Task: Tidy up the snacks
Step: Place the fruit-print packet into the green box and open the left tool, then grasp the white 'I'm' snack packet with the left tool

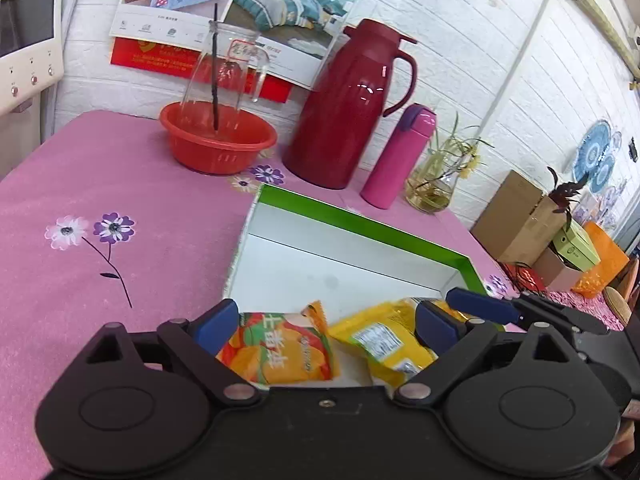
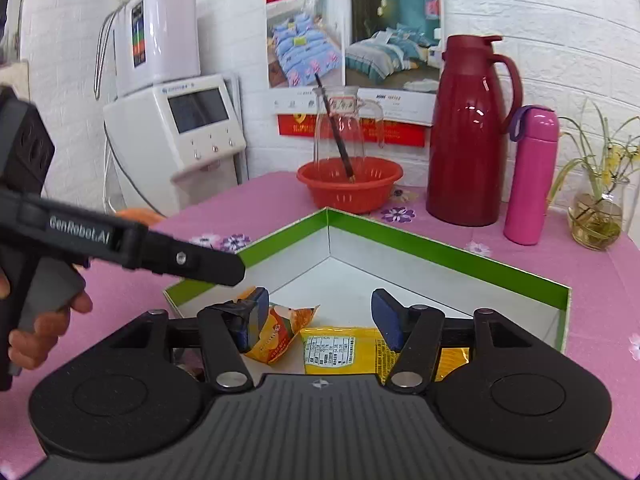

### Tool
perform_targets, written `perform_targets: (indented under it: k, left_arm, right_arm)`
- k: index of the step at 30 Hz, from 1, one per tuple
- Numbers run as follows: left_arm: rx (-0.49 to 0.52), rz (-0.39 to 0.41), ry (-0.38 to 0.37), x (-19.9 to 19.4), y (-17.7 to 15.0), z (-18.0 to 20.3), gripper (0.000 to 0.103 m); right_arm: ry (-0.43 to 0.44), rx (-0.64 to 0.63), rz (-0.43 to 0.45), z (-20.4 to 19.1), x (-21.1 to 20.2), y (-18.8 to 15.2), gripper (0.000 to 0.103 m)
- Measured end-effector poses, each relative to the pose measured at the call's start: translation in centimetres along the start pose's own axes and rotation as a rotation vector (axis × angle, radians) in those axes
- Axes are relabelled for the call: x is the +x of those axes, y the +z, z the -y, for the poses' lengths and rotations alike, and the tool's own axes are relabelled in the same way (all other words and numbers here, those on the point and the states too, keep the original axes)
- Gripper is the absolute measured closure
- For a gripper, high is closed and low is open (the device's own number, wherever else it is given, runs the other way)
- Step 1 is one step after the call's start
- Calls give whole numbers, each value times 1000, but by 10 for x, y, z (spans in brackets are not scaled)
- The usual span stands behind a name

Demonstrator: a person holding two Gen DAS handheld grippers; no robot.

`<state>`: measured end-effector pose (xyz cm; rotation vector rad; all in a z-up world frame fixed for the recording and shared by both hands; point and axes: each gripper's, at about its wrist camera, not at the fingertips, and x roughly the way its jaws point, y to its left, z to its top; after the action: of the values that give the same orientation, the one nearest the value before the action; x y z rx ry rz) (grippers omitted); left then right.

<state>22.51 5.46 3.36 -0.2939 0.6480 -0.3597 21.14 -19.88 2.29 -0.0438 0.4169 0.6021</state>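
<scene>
A shallow box with a green rim (image 1: 360, 224) and white inside lies on the pink flowered tablecloth. In its near end lie two snack packets side by side: an orange one (image 1: 280, 350) and a yellow one (image 1: 380, 340). My left gripper (image 1: 325, 326) is open just above them, its blue pads wide apart and pressing on nothing. My right gripper (image 2: 320, 314) is also open, over the yellow packet (image 2: 344, 350) with the orange packet (image 2: 280, 336) to its left. The far part of the box (image 2: 440, 256) holds nothing.
Behind the box stand a red basin (image 1: 218, 142) with a glass jug in it, a dark red thermos jug (image 1: 352, 108), a pink bottle (image 1: 396, 156) and a glass vase with a plant (image 1: 432, 192). A white appliance (image 2: 180, 128) stands left; cardboard boxes (image 1: 516, 220) stand right.
</scene>
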Motion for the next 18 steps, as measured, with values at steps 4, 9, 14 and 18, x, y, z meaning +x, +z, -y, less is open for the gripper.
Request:
perform_targets:
  k: [4,9,14,18]
  left_arm:
    - [31,12,-21,-18,-8,18,0]
    - [78,33,-55,-47,-24,47,0]
    - [128,31,-102,-75,-49,78,0]
    - [156,1,-165,-85,-75,104,0]
  right_arm:
    - [-7,4,49,0,-35,-2,0]
    - [-30,10,100,4,-85,-14,0]
    - [-48,15,107,12,-128,-40,0]
    - [-96,3,71,28,-147,-60,0]
